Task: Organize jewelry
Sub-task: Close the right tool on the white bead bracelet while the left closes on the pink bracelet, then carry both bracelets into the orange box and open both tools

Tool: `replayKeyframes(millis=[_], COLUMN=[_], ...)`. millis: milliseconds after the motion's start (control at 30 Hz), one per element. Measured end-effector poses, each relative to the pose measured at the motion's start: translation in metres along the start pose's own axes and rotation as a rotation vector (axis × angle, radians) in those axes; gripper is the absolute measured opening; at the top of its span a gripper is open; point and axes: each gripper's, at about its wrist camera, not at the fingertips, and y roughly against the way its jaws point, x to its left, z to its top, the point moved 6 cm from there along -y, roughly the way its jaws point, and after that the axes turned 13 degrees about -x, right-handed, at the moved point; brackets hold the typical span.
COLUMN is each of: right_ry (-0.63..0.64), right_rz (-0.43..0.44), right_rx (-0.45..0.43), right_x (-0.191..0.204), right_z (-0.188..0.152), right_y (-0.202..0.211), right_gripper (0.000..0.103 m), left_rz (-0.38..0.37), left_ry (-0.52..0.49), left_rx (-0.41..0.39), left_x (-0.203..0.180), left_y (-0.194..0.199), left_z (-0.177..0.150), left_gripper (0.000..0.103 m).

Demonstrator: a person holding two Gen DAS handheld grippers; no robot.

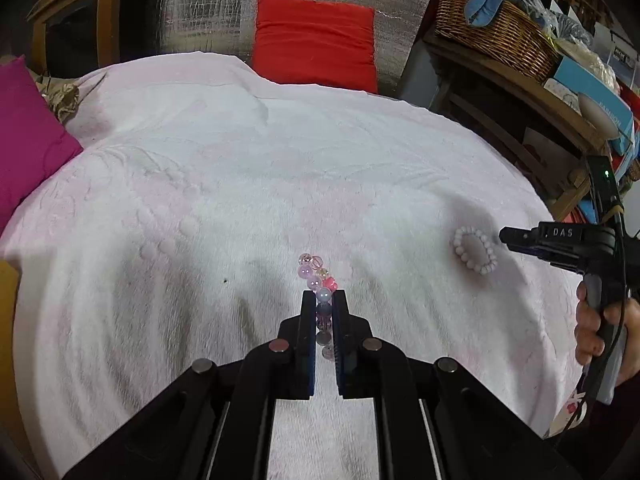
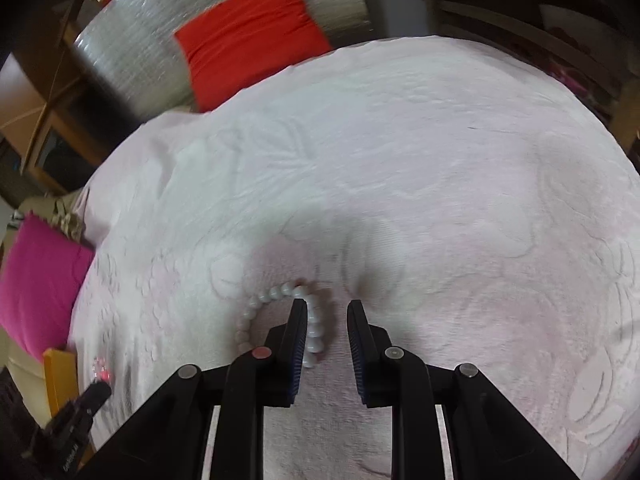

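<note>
Beads of pink, lilac and clear glass, strung as a bracelet (image 1: 316, 276), stand up between the closed fingers of the left hand-held gripper (image 1: 324, 300) in the left wrist view; that hand-held gripper is clenched on the bracelet, holding it over the near middle of the pale pink embossed towel (image 1: 240, 160) that covers the surface. Whether the bracelet's lower end touches the towel I cannot tell. Nearer the towel's right edge lies a white round-bead bracelet (image 1: 475, 250), flat and in a closed ring, with the right hand-held gripper (image 1: 505, 237) just beside it. A red cushion (image 1: 316, 40) leans beyond the far edge, a magenta cushion (image 1: 28, 136) sits at the left edge, and a wicker basket (image 1: 492, 32) stands on a wooden shelf off to the right.

From the right wrist view, the right hand-held gripper (image 2: 327, 307) is released, its jaws apart. One finger appears to sit inside the white bracelet's (image 2: 280, 294) ring while the other stands outside it, so the strand passes between them, not yet pinched.

No box, tray or stand for the jewelry shows in either view, so sorting looks barely begun: one bracelet is in hand, the other awaits a grip, and both still need a place.
</note>
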Motion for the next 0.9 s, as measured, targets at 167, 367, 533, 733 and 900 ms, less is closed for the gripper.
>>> replayKeyframes(millis=[167,367,533,733,900], right_ry=[0.032,0.193,0.242,0.209,0.202], right_rz=[-0.02,-0.128,-0.137,-0.003,0.123], right_rx=[0.04,-0.002,-0.047,-0.207,-0.314], right_x=[0.011,0.028,0.039,0.062,0.086], right_z=[-0.006,-0.013,-0.015,-0.003,-0.003], right_y=[-0.019,-0.031,-0.018,0.035,0.073], right_gripper=[0.024,0.022,0.01,0.01,0.01], left_rz=[0.011,0.038,0.057,0.084,0.118], left_ry=[-0.003,0.004,0.011,0.013,0.017], left_rx=[0.01,0.016,0.002,-0.037,-0.057], left_x=[-0.002,0.003,0.007,0.012,0.02], left_y=[-0.004,-0.01,-0.004,0.015,0.036], left_z=[-0.001,0.0,0.003,0.005,-0.003], left_gripper=[0.008,0.007,0.008,0.008,0.008])
